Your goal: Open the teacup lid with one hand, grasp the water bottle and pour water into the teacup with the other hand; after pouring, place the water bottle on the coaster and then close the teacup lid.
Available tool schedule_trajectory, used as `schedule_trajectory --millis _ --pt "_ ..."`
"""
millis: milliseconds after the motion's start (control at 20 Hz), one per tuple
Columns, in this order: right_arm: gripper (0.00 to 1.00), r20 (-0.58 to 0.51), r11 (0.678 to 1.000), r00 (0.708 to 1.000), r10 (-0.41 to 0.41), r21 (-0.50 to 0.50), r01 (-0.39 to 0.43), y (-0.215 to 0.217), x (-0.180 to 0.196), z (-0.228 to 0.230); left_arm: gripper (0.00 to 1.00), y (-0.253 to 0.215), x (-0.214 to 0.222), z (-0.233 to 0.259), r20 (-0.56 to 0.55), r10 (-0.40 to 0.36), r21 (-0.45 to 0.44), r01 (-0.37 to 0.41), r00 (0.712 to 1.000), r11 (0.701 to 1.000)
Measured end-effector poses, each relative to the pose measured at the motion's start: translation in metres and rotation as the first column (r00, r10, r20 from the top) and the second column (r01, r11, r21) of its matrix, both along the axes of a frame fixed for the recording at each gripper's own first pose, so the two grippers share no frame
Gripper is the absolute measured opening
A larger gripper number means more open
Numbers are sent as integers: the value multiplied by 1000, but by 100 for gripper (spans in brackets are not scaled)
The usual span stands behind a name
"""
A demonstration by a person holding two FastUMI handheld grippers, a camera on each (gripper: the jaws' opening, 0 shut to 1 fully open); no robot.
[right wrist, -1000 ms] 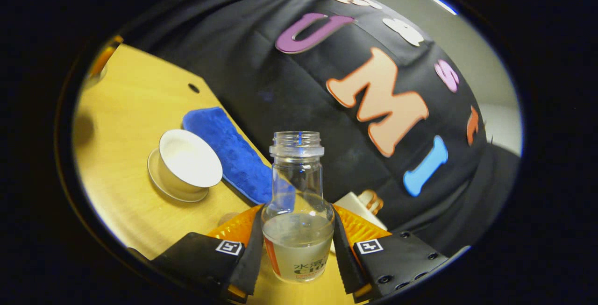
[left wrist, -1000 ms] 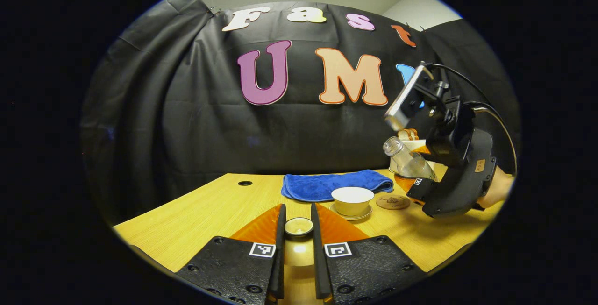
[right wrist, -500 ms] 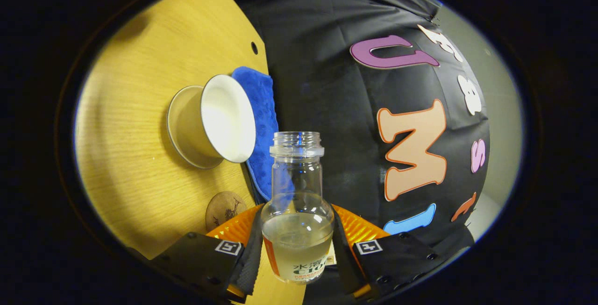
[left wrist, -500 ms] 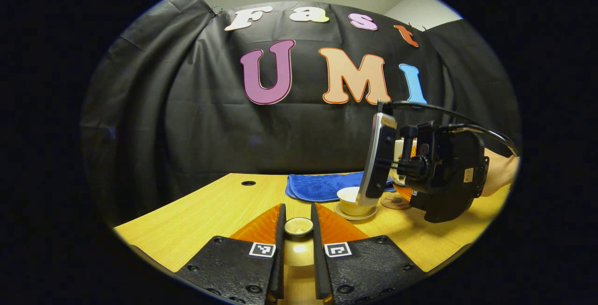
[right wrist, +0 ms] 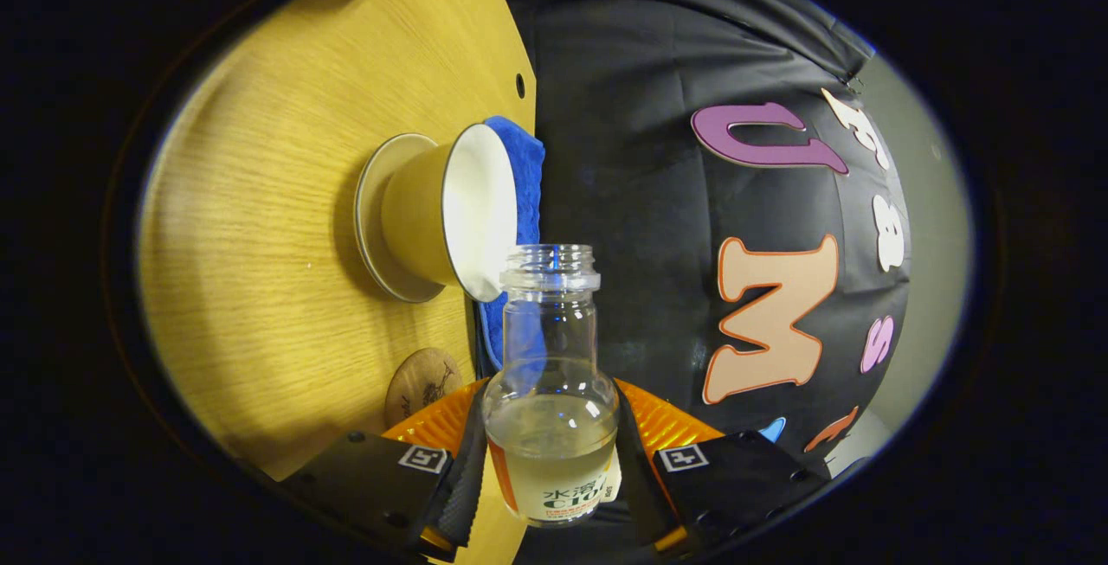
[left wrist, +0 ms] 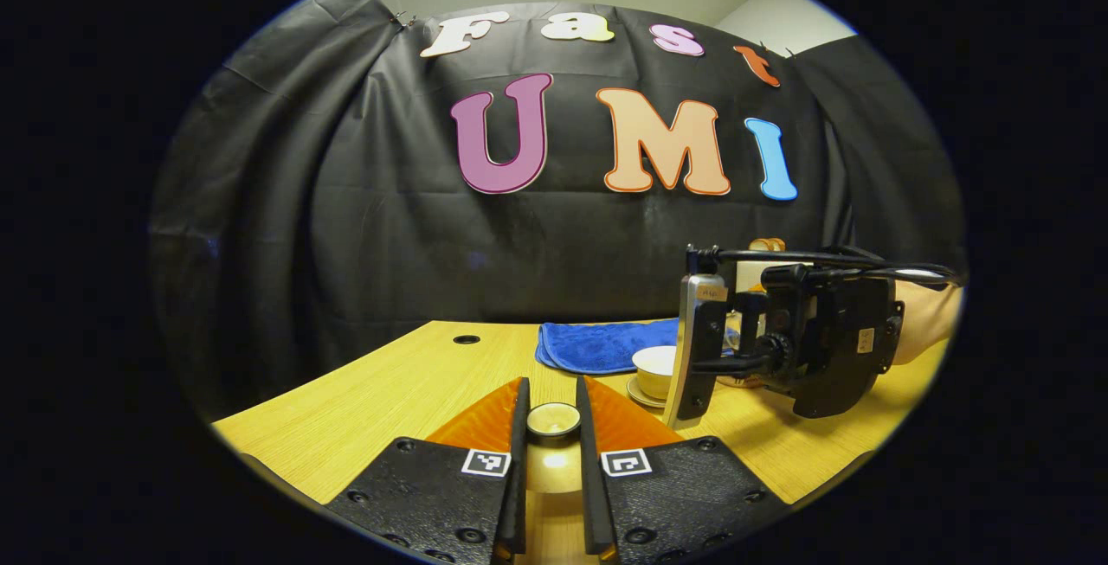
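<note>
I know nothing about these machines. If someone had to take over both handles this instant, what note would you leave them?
Left gripper: shut on the teacup lid, held low over the table.
Right gripper: shut on the water bottle, uncapped, partly full, tipped sideways with its mouth right by the rim of the teacup.
Teacup stands open on its saucer; blue cloth behind it; coaster beside it, bare.
Done: lid off, bottle grasped and tilted.
Left: pour, stand bottle on coaster, put lid back.

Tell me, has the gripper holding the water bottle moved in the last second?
Yes. The right gripper has dropped and rolled sideways, down toward the teacup on the table.
</note>
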State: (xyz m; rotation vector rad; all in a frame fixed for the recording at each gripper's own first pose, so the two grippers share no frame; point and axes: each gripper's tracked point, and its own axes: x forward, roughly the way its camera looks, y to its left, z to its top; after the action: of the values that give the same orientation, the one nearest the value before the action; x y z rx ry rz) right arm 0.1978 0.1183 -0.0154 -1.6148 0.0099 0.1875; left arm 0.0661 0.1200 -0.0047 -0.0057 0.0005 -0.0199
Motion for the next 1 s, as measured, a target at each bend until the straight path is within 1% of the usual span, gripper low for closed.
schedule_trajectory --millis 300,500,650,1000 --pt "73 29 994 999 41 -106 -38 9 -7 -1 23 0 0 0 0 -1 0 1 1000 1000" --pt "73 39 986 997 61 -155 -54 11 -10 0 23 1 1 0 0 -2 0 2 1000 1000" --pt "73 56 974 995 81 -214 -68 15 -9 7 23 1 0 0 -1 -3 0 3 1000 1000" --pt "72 70 951 992 104 -298 -79 18 -4 16 23 2 1 0 -1 -4 1 4 1000 1000"
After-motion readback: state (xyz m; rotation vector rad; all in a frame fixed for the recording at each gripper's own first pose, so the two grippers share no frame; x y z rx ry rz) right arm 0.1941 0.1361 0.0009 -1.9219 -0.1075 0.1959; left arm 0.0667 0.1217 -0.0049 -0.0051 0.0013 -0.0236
